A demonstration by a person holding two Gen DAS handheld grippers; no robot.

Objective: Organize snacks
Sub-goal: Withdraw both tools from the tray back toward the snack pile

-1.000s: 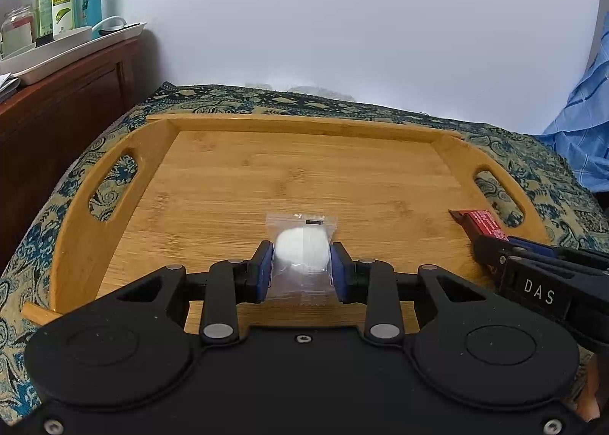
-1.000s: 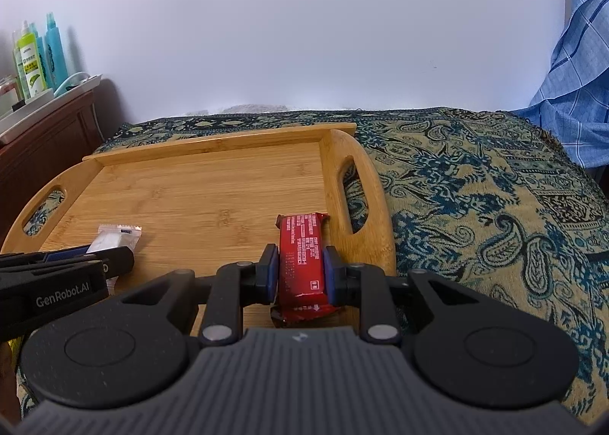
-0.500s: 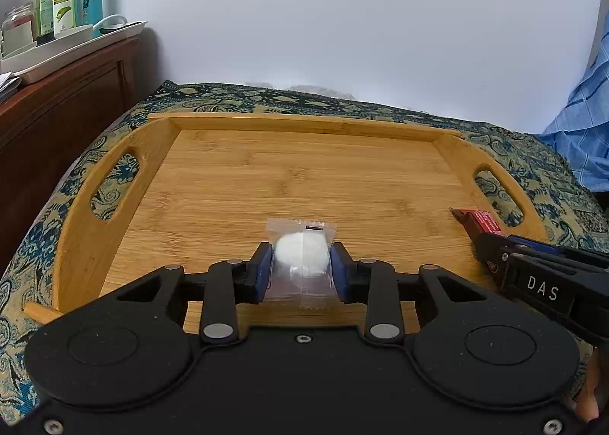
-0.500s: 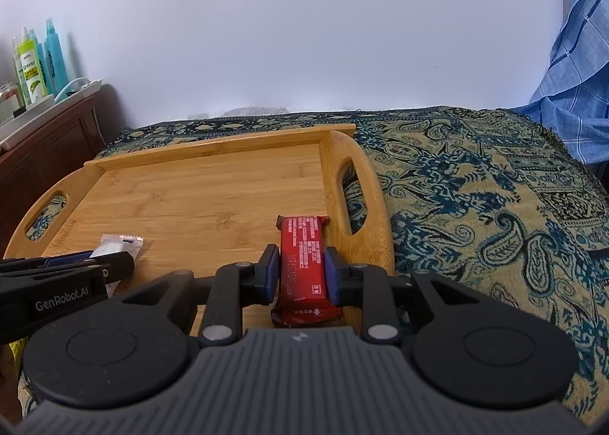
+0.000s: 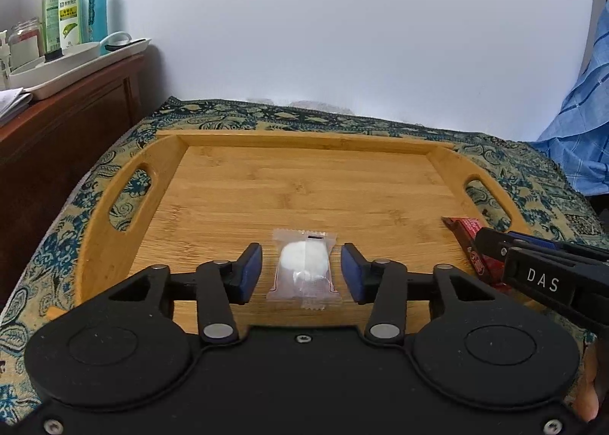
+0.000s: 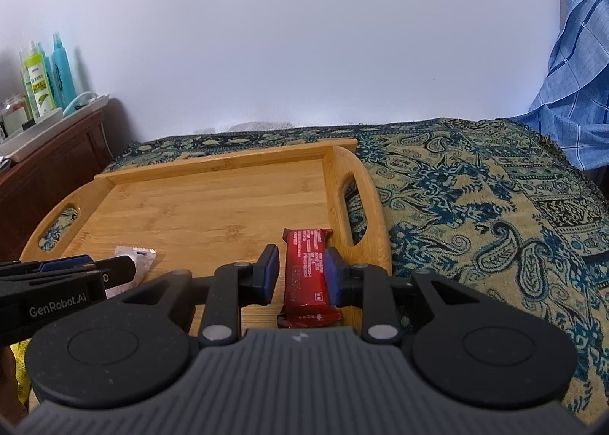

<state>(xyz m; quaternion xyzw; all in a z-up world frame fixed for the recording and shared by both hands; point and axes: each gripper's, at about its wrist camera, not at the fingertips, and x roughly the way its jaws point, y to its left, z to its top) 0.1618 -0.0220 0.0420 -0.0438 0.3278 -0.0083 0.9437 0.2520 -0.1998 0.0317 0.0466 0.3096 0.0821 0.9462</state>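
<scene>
Let go of both snacks. Left gripper [image 5: 301,271] jaws opening, pads now clear on each side of the clear-wrapped white candy [image 5: 303,269], earlier pinched between them. Right gripper [image 6: 299,272] jaws opening too, left pad off the red bar [image 6: 307,275]; right pad seemingly just beside or barely touching it.

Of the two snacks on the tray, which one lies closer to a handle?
The red bar, right beside the tray handle slot; the white clear-wrapped snack lies mid-tray.

Bamboo wood tray [image 5: 304,187], matt; woven cloth [image 6: 475,214]; glossy wrapper [image 6: 308,275].
</scene>
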